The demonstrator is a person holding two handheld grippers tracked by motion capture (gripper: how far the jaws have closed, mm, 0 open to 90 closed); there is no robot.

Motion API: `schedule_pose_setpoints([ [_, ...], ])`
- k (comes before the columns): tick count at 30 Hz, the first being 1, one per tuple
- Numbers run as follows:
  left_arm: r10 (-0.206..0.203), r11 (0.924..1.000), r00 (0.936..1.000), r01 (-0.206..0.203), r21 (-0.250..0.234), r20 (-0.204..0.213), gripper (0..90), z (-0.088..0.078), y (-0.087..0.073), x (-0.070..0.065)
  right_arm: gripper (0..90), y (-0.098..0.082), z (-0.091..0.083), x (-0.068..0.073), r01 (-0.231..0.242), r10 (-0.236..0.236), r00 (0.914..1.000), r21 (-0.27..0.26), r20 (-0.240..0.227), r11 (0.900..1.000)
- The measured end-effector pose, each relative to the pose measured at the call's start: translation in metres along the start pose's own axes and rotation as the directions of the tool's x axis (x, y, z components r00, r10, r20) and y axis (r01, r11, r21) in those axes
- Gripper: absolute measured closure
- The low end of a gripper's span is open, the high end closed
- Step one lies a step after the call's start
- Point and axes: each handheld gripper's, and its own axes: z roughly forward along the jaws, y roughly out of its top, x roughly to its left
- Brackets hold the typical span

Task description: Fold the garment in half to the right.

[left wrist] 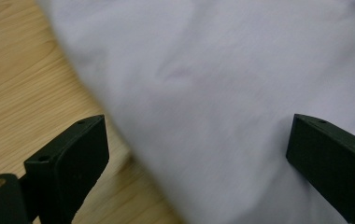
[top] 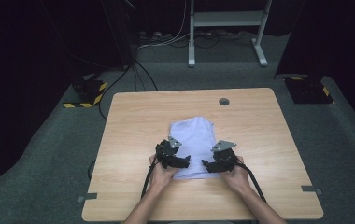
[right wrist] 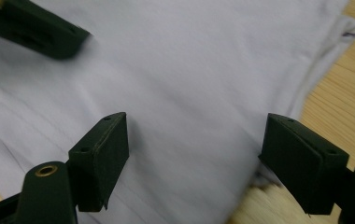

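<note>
1. One folded white garment (top: 192,140) lies on the one wooden table (top: 133,121), at its middle, reaching toward the near edge.
2. Two hand-held grippers sit at the garment's near end: the left hand-held gripper (top: 181,161) at its near left corner, the right hand-held gripper (top: 208,164) at its near right corner.
3. The left one's two jaws stand spread, one over bare wood, one over cloth, pinching nothing.
4. The right one's two jaws stand spread above the cloth near its right edge, pinching nothing.
5. One round cable hole (top: 223,101) sits at the table's far side.
</note>
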Motion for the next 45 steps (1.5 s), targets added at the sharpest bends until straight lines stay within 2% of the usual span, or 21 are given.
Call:
schedule_pose_setpoints([
  [2,-0.02,0.9998,0.9998,0.02,-0.008,0.004,6.2,-0.006,-0.005,0.005,20.8,-0.004,-0.004,-0.003,-0.003,0.003,1.0,0.026,0.009,1.0],
  [5,-0.038,0.9985,0.999,0.038,-0.039,0.023,6.9,-0.016,-0.009,0.005,20.2,-0.014,-0.014,-0.008,-0.038,0.038,0.9992,0.01,0.013,0.999],
  [8,-0.018,0.9984,0.9994,0.019,-0.054,0.029,6.8,-0.021,-0.011,-0.005,20.2,-0.019,-0.023,-0.005,-0.048,0.048,0.9988,-0.021,0.007,0.999],
  [10,-0.007,0.9992,0.9997,0.007,-0.04,0.023,6.5,-0.019,-0.013,-0.012,20.5,-0.02,-0.025,-0.001,-0.047,0.047,0.9989,-0.029,0.0,0.998],
  [12,-0.002,0.9998,0.9998,0.003,-0.021,0.018,6.5,-0.013,-0.014,-0.016,20.7,-0.021,-0.023,0.003,-0.038,0.037,0.9992,-0.025,-0.014,0.999],
  [14,-0.015,0.9997,0.9996,0.016,-0.018,0.022,6.3,-0.008,-0.014,-0.016,20.1,-0.022,-0.016,0.006,-0.032,0.032,0.9994,-0.001,-0.015,0.999],
  [15,-0.027,0.9994,0.9993,0.028,-0.023,0.027,6.3,-0.006,-0.014,-0.015,20.9,-0.022,-0.014,0.006,-0.044,0.044,0.9987,-0.006,-0.025,0.999],
  [21,-0.066,0.9971,0.9969,0.068,-0.034,0.042,5.8,0.005,-0.009,-0.006,20.5,-0.02,-0.006,-0.003,-0.108,0.108,0.9938,-0.024,-0.026,0.994],
  [27,-0.087,0.9948,0.9954,0.089,-0.05,0.041,6.4,0.013,-0.002,-0.001,19.9,-0.013,0.002,-0.014,-0.125,0.125,0.9921,-0.021,-0.01,0.992],
  [37,-0.102,0.9922,0.9928,0.106,-0.066,0.062,6.1,0.012,-0.001,0.002,18.6,-0.009,0.003,-0.019,-0.131,0.131,0.9914,0.002,-0.007,0.991],
  [45,-0.088,0.9924,0.9944,0.093,-0.081,0.059,5.7,0.004,0.003,0.001,18.6,-0.005,-0.008,-0.024,-0.15,0.149,0.9885,-0.045,-0.026,0.988],
])
